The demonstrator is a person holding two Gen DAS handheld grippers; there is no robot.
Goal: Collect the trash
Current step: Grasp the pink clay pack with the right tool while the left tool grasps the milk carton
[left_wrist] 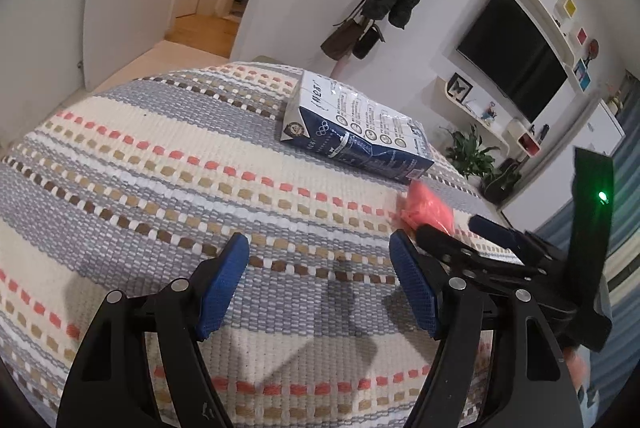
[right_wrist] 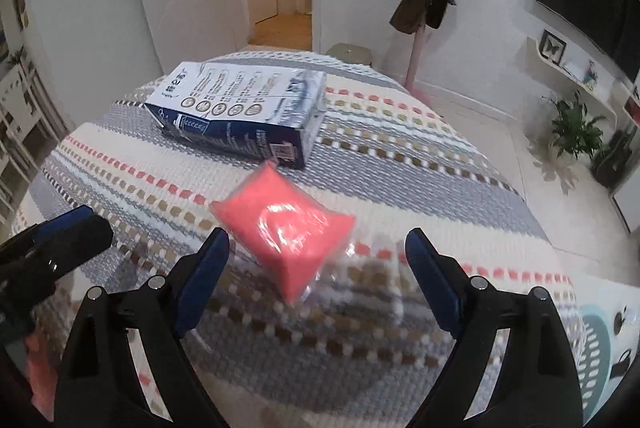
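A pink plastic packet (right_wrist: 286, 228) lies on the striped counter (right_wrist: 400, 156), just ahead of and between the spread right tongs (right_wrist: 316, 268). A blue-white carton (right_wrist: 240, 108) lies flat beyond it. The left tongs (left_wrist: 320, 280), also spread, hover over bare cloth beside it, holding nothing

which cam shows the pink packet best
The right wrist view: the pink packet lies whole on the striped cloth, just ahead of the open right gripper. In the left wrist view only part of it shows, blurred and partly hidden behind the other gripper's fingers.
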